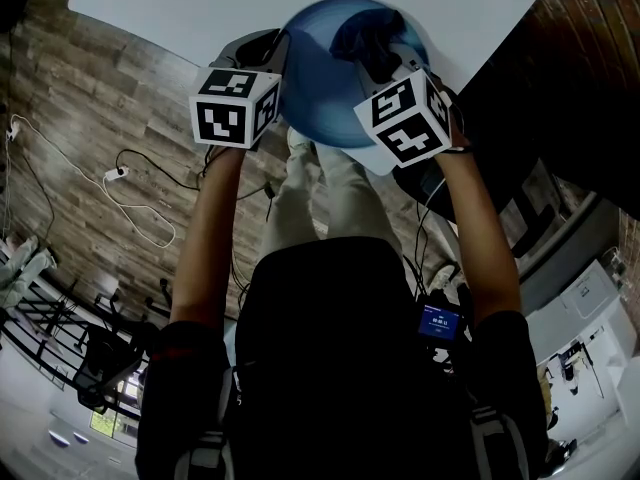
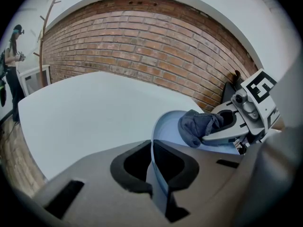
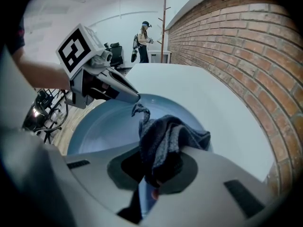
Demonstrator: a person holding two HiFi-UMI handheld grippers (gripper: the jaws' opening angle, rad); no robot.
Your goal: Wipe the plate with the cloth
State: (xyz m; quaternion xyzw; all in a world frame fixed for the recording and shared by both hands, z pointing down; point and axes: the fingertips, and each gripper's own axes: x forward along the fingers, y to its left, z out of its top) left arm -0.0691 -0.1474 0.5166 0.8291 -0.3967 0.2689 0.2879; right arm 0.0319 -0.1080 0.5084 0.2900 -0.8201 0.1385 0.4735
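Blue plate (image 2: 166,126) edge-on in left tool (image 2: 152,170)

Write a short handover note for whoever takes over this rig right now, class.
Left gripper: shut on the plate at its rim, holding it tilted by the table edge.
Right gripper: shut on the cloth, which lies against the plate's face.
Done: both things gripped, cloth on plate.
Left: wipe across the whole face; how much is already clean can't be told.

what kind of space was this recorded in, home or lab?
Probably an office or lab space: brick wall, large white table, loose cables on the wood-look floor, coat stand near a person standing far back.
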